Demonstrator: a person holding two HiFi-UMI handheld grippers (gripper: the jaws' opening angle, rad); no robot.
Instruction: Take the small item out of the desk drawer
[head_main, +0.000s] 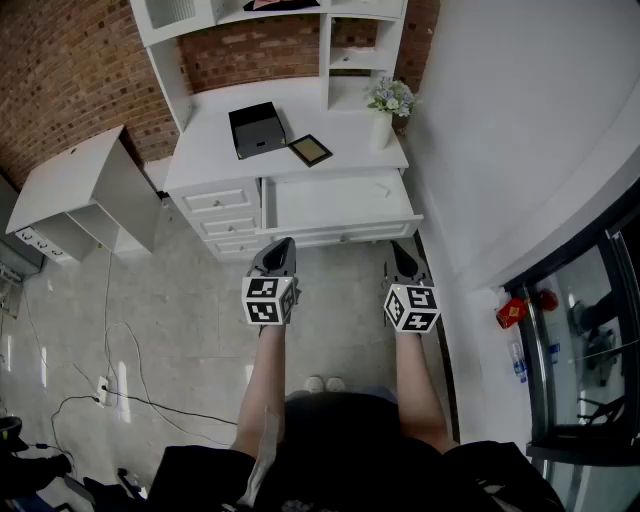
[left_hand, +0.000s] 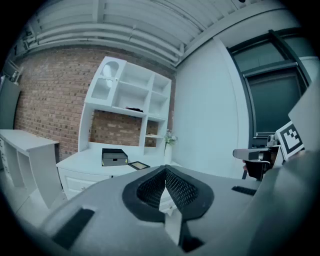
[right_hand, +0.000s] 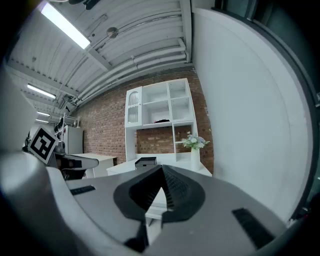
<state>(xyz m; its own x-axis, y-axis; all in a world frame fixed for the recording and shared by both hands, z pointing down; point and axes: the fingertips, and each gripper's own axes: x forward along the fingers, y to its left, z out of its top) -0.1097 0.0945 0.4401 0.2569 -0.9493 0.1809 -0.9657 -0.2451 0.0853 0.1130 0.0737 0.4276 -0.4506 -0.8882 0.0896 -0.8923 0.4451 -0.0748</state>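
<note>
Head view: the wide drawer of the white bench stands pulled out. Its inside looks bare white, and the small item is not visible, so it may sit further back under the bench top. The left gripper and right gripper hover just short of the drawer front, touching nothing.

Left gripper view: the left gripper has its jaws closed tip to tip and empty. A black box sits on the bench ahead.

Right gripper view: the right gripper also has its jaws closed and holds nothing.

Best approach is probably to find the item first, open one gripper's jaws before dipping in, and come down from above, clear of the drawer front.
</note>
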